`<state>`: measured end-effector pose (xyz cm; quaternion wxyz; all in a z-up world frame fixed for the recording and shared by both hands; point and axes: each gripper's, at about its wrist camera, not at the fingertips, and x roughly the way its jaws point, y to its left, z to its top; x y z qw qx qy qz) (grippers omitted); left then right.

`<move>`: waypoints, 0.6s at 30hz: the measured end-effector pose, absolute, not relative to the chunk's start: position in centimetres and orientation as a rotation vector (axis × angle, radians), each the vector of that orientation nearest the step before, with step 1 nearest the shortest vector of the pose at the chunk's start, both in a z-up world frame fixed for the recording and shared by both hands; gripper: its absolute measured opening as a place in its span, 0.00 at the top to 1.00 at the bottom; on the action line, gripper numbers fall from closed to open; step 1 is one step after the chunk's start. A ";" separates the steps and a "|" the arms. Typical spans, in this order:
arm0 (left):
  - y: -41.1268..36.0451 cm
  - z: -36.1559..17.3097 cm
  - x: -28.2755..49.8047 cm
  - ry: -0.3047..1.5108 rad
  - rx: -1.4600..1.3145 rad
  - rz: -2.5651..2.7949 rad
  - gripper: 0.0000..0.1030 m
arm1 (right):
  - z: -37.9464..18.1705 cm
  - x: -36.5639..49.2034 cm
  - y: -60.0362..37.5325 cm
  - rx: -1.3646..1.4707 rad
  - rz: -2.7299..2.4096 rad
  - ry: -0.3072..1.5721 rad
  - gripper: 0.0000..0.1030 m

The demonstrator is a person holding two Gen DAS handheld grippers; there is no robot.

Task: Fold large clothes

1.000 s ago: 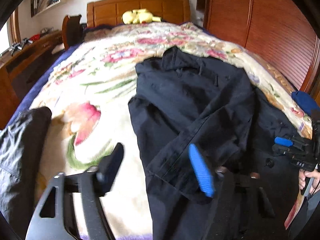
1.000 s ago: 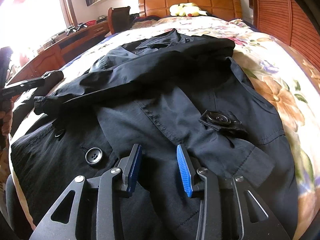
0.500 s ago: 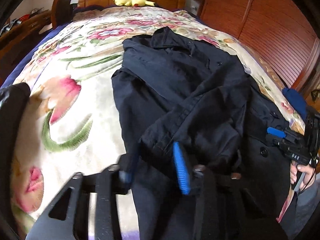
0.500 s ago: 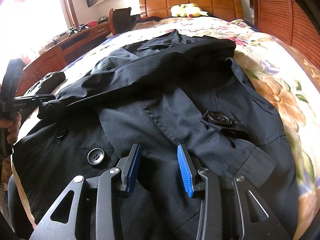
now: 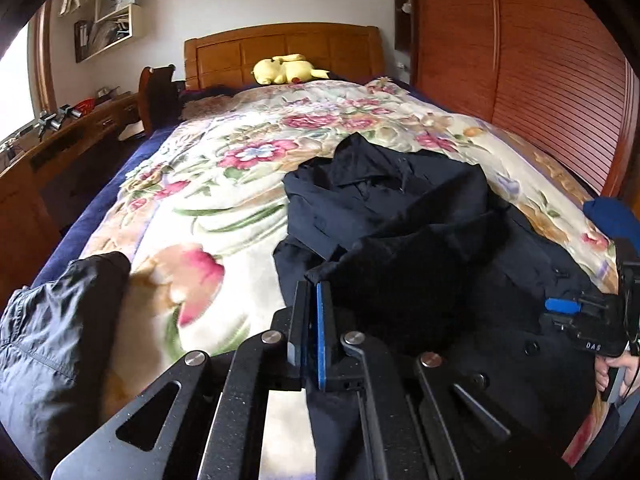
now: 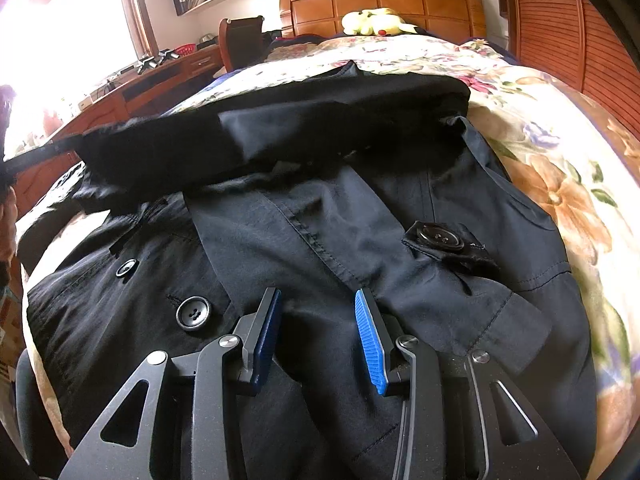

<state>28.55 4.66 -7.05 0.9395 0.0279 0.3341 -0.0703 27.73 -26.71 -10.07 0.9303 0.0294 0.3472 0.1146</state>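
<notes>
One sleeve (image 6: 248, 140) folded across the dark navy coat (image 6: 360, 240) lying on the floral bed (image 5: 224, 200), judged roughly midway. Left tongs (image 5: 313, 322) clenched on the sleeve cuff; right tongs (image 6: 316, 336) released, hovering over the front. Lengthwise folds left.

Daylight from blown-out window (image 6: 60, 32), fisheye-bent edges, dark corners

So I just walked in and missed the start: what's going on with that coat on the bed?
A person is folding a dark coat spread on a floral bedspread. The left claw is shut on the coat's sleeve, holding it raised across the body. The right claw hovers open over the coat's front, gripping nothing.
</notes>
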 end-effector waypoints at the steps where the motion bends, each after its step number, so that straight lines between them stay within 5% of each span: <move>1: 4.8 -7.1 28.7 0.694 0.055 -0.144 0.97 | -10.1 27.7 -26.7 0.060 0.235 0.711 0.61; 4: 4.9 -7.5 28.8 0.716 0.066 -0.134 0.96 | -10.1 27.7 -26.7 0.060 0.234 0.711 0.61; 15: 4.0 -8.2 23.5 0.699 0.061 -0.210 0.38 | -10.1 27.7 -26.7 0.058 0.233 0.710 0.61; 18: 3.9 -8.7 22.0 0.716 0.046 -0.221 0.30 | -10.0 27.6 -26.6 0.054 0.228 0.708 0.61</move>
